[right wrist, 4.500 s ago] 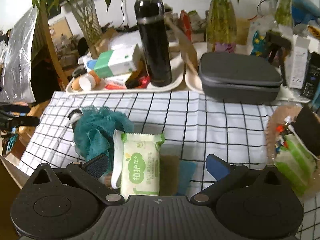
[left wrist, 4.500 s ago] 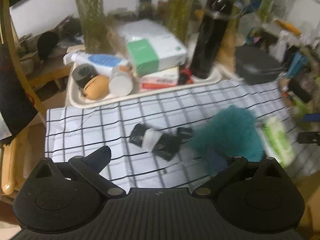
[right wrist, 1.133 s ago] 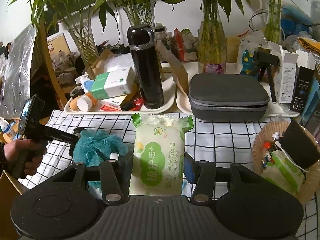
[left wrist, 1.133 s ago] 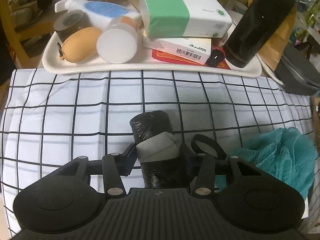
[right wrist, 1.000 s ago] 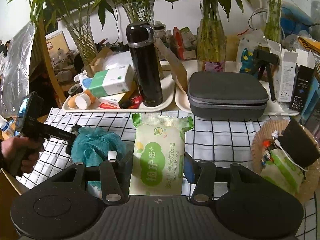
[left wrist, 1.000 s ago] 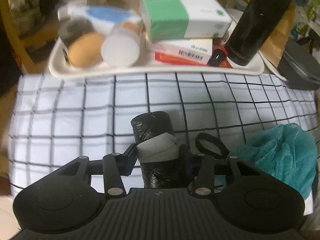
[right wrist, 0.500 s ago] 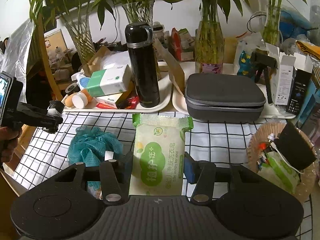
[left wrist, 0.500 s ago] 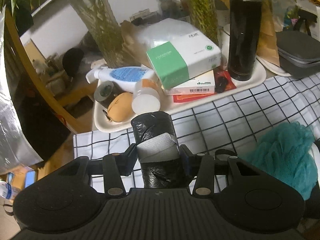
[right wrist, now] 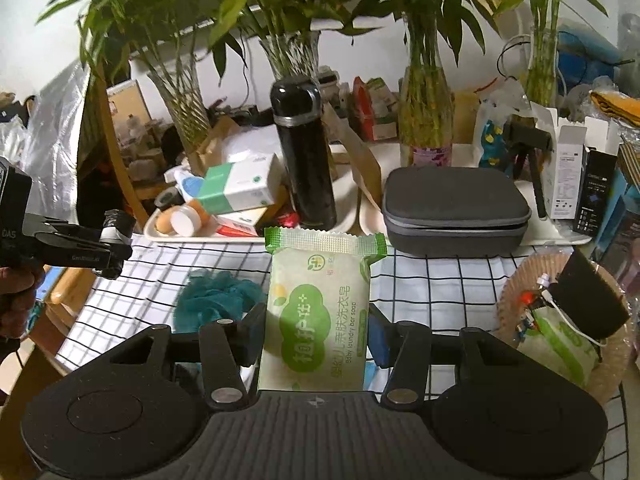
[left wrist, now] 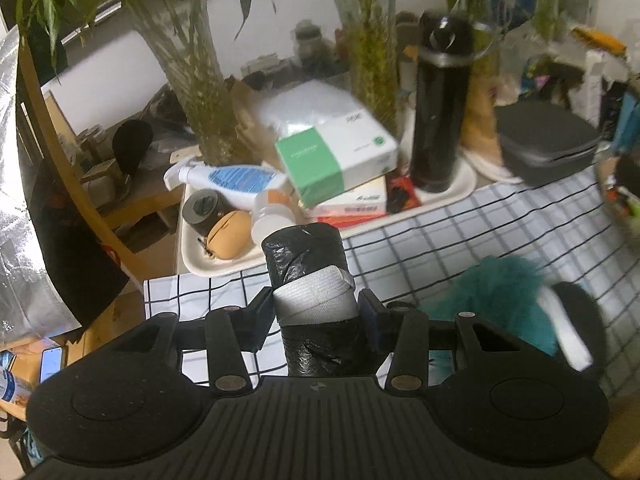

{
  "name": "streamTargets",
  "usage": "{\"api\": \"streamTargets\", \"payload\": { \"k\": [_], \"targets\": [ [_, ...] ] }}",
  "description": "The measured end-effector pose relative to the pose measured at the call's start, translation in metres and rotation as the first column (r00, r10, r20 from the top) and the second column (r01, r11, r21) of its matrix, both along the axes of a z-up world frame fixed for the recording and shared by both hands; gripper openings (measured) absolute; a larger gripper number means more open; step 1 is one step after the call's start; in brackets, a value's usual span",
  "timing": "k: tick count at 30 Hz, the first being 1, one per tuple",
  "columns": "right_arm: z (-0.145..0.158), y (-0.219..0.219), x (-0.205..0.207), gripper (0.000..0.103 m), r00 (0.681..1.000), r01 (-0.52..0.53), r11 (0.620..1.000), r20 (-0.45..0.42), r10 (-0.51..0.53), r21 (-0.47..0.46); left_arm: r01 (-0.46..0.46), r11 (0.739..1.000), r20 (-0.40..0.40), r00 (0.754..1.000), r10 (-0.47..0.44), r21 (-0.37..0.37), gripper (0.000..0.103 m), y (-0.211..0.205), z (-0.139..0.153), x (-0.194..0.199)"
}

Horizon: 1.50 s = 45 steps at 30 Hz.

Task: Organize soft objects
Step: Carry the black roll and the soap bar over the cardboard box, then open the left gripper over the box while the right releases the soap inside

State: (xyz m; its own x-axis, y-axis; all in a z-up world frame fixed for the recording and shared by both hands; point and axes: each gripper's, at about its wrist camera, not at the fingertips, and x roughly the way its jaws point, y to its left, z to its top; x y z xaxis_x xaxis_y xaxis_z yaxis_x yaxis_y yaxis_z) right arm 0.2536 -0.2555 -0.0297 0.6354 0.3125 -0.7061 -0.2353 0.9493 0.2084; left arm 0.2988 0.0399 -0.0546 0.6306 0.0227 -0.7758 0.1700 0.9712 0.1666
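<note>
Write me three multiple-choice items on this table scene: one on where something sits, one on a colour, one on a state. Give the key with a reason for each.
1. Where does the black flask stand?
A. on the white tray
B. in the woven basket
C. on top of the grey case

2. What colour is the bath pouf on the checked cloth?
A. pink
B. teal
C. yellow

3. What is the right gripper doing?
A. hanging open over nothing
B. clamped on the flask
C. clamped on the soap packet

Key: 1 A, its base sits on the white tray beside the boxes. 2 B, its mesh is teal in both views. 3 C, the pads press both sides of the soap packet, held above the cloth.
</note>
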Motion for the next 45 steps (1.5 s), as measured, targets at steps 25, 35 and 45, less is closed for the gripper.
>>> {"api": "streamTargets", "payload": {
  "k": [25,35,45],
  "targets": [
    [0.014,0.056,-0.108,0.054,0.972,-0.235,0.968,0.011,0.235,0.090,0.159,0.946,0.062,0.987,-0.147,-0.282,0.044,-0.011,0.047,-0.152],
    [-0.002,0.069,-0.131,0.054,0.961,-0.268,0.962,-0.058,0.271,0.053,0.165,0.959,-0.011,0.985,-0.172,-0.232,0.044,-0.027,0.024,-0.182],
    [-0.014,0.072,-0.130,0.054,0.961,-0.243,0.970,-0.129,0.245,0.031,0.144,0.977,-0.105,0.981,-0.161,-0.159,0.045,-0.041,0.013,-0.188]
  ]
}}
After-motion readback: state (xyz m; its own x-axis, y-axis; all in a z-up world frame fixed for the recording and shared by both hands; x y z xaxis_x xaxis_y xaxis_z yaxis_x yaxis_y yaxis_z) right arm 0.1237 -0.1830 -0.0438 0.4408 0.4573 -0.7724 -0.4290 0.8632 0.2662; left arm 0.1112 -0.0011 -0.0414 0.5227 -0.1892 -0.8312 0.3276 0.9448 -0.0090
